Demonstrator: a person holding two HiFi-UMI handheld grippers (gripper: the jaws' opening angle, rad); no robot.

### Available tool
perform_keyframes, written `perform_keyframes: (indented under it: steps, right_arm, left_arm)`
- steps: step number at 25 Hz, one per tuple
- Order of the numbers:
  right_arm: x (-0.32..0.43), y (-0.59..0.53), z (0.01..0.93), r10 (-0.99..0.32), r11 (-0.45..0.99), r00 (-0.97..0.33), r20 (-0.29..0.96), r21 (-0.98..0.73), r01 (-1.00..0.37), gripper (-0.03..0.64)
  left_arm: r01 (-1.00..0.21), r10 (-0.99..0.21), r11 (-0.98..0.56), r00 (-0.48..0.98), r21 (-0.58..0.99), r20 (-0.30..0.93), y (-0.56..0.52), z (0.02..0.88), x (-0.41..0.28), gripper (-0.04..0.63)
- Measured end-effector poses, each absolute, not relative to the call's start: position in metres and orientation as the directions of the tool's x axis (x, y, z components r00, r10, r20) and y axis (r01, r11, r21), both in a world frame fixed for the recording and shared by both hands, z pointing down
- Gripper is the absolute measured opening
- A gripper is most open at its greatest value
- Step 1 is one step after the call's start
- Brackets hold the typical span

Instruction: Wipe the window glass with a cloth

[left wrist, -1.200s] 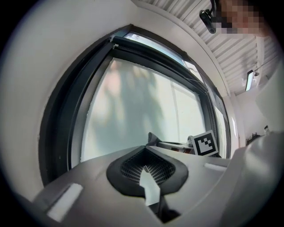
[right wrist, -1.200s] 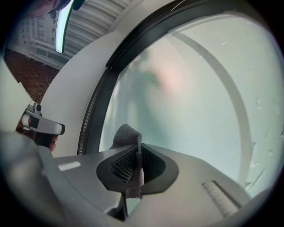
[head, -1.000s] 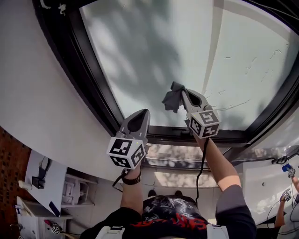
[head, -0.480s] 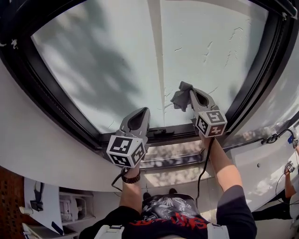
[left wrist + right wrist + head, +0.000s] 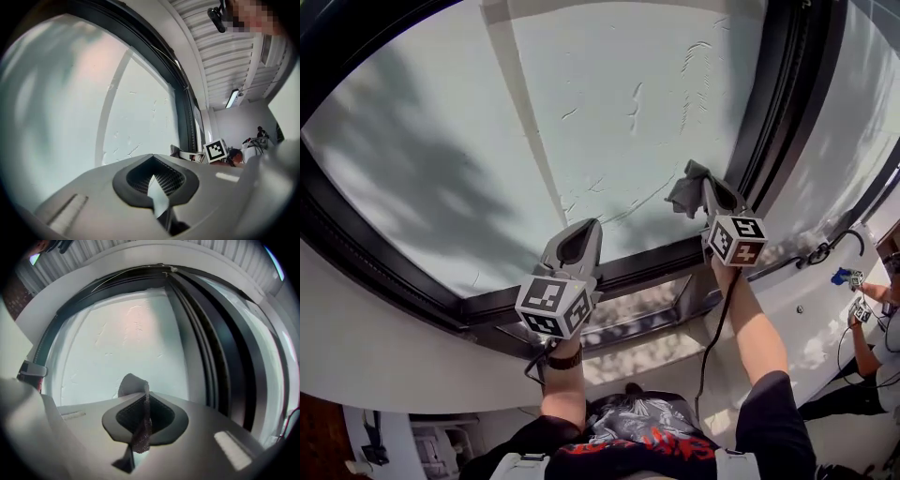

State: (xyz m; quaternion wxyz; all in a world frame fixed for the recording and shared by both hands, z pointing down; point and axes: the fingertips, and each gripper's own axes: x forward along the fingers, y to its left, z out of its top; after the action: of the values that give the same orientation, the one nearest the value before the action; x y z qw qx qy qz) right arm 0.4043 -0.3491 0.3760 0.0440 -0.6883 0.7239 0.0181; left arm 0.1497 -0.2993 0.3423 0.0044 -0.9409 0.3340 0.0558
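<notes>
The window glass [image 5: 581, 112] fills the upper head view inside a black frame [image 5: 769, 103]; smears and streaks mark it. My right gripper [image 5: 705, 187] is shut on a grey cloth [image 5: 686, 190], held up against the glass near the frame's right post. In the right gripper view the cloth [image 5: 132, 384] sticks out past the closed jaws of the right gripper [image 5: 144, 394], with the glass [image 5: 126, 333] just beyond. My left gripper [image 5: 581, 232] is shut and holds nothing, low by the bottom frame bar. The left gripper [image 5: 151, 157] points along the glass [image 5: 131, 117].
A second pane [image 5: 853, 141] lies right of the black post. A white sill [image 5: 656, 347] runs below the frame. A black cable [image 5: 712, 337] hangs along my right arm. Another person [image 5: 872, 328] stands at the far right edge.
My right gripper has carried the cloth rightward across the glass, close to the right frame post. The head view has swung the same way. The left gripper stays shut and low.
</notes>
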Motion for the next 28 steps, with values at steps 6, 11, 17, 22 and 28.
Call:
perform_keyframes:
  steps: [6, 11, 17, 22, 28]
  right_arm:
    - [0.443, -0.347, 0.385, -0.997, -0.021, 0.027, -0.069, -0.079, -0.997, 0.017]
    - [0.394, -0.341, 0.360, -0.988, 0.095, -0.077, -0.131, -0.137, -0.986, 0.017]
    - [0.215, -0.337, 0.327, -0.889, 0.426, -0.392, -0.236, -0.117, -0.897, 0.017]
    - [0.055, -0.342, 0.352, -0.773, 0.627, -0.598, -0.211, -0.113, -0.770, 0.017]
    - [-0.119, -0.345, 0.393, -0.634, 0.773, -0.762, -0.130, -0.078, -0.630, 0.017]
  left_arm:
    - [-0.608, -0.604, -0.794, 0.784, 0.013, -0.144, -0.295, 0.336, 0.164, 0.000]
    - [-0.681, -0.681, -0.731, 0.723, 0.050, -0.116, -0.306, 0.344, 0.124, 0.000]
    - [-0.810, -0.812, -0.582, 0.576, 0.068, -0.097, -0.303, 0.353, 0.024, 0.000]
    - [-0.901, -0.901, -0.428, 0.421, 0.066, -0.104, -0.286, 0.355, -0.091, 0.000]
    - [-0.970, -0.971, -0.224, 0.214, 0.095, -0.102, -0.249, 0.362, -0.230, 0.000]
